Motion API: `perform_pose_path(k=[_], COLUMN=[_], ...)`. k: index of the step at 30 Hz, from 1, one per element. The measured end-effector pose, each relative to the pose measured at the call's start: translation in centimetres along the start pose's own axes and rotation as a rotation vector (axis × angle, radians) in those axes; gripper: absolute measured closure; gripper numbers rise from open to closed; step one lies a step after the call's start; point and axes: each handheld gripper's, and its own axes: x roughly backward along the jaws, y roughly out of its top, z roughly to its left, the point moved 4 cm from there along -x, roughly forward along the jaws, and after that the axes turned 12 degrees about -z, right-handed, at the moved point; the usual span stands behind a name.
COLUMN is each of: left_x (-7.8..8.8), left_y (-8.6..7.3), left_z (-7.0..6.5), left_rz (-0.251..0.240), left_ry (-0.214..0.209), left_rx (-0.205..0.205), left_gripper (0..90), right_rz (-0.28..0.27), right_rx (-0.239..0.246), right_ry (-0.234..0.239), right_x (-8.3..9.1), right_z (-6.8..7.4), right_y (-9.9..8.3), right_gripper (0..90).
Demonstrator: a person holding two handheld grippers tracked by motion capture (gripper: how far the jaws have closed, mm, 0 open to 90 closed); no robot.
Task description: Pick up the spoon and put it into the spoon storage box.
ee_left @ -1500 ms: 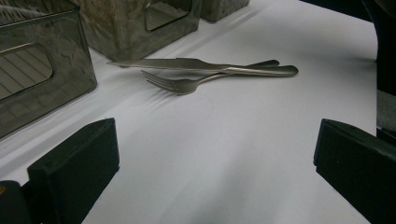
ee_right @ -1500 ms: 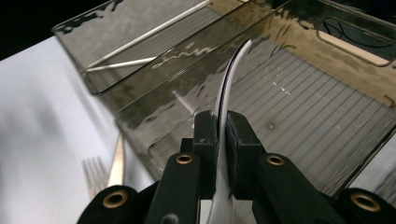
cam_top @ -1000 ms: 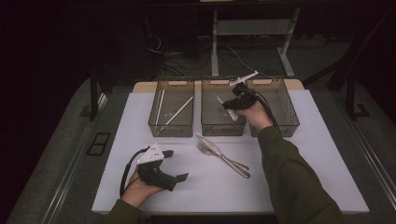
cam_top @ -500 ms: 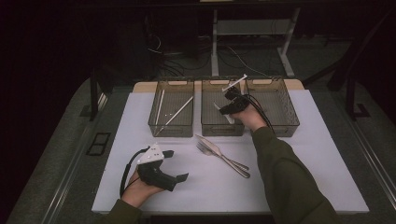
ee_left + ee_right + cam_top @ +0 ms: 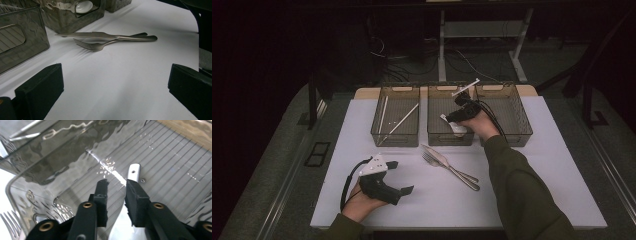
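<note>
We see a white tabletop (image 5: 522, 200) in the lower half of the high view, ringed by a grey floor and a dark room; a pale desk frame and loose cables stand in the upper middle of the frame. Three smoky clear bins sit in a row along the tabletop's far edge. The left bin (image 5: 395, 121) holds thin white sticks. The middle bin (image 5: 450, 120) holds a white spoon (image 5: 454, 126), and the right bin (image 5: 504, 114) stands just beside it.

In the centre of the high view the right tongs (image 5: 451, 118) hang over the middle bin. In the right gripper view the right tongs (image 5: 116, 195) stand slightly apart, having just been opening; the spoon's white handle (image 5: 133, 172) runs up between them on the bin's ribbed floor, and we cannot tell whether a pad still brushes it.

In front of the bins, at the centre of the tabletop, a knife (image 5: 447, 161) and a fork (image 5: 437, 162) lie touching, handles towards the lower right. In the left gripper view they lie across the upper middle, knife (image 5: 100, 35) over fork (image 5: 93, 46), with bare tabletop between them and the tongs.

The left tongs (image 5: 401, 176) rest at the lower left of the high view in the person's hand, spread wide with nothing between them.
</note>
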Motion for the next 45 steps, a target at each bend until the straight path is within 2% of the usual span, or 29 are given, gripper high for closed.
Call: perform_pose_path(k=[7,12,21,28,36,45], left_x=[0.0,0.1,0.0,0.0,0.2,0.0], left_y=[0.0,0.0,0.0,0.0,0.0,0.1], left_z=[0.0,0.0,-0.1,-0.1,0.1,0.0], left_rz=[0.002,0.003,-0.005,0.002,-0.007,-0.001], left_ry=[0.002,0.004,0.007,0.008,0.012,0.011], left_rx=[-0.002,-0.004,0.002,0.000,0.002,-0.003], left_gripper=[0.0,0.0,0.0,0.0,0.0,0.0], right_rz=[-0.053,-0.085,-0.129,-0.178,-0.193,-0.186], right_rx=[-0.028,-0.028,-0.015,0.012,0.054,0.104], right_ry=[0.026,0.047,0.078,0.094,0.123,0.166], right_x=[1.5,3.0,5.7,7.5,9.1,10.2], right_z=[-0.1,0.1,1.2,2.2,3.8,6.4], right_y=[0.6,0.9,0.6,0.0,-1.4,-4.1], right_gripper=[53.0,48.3,46.5,45.0,43.5,41.8])
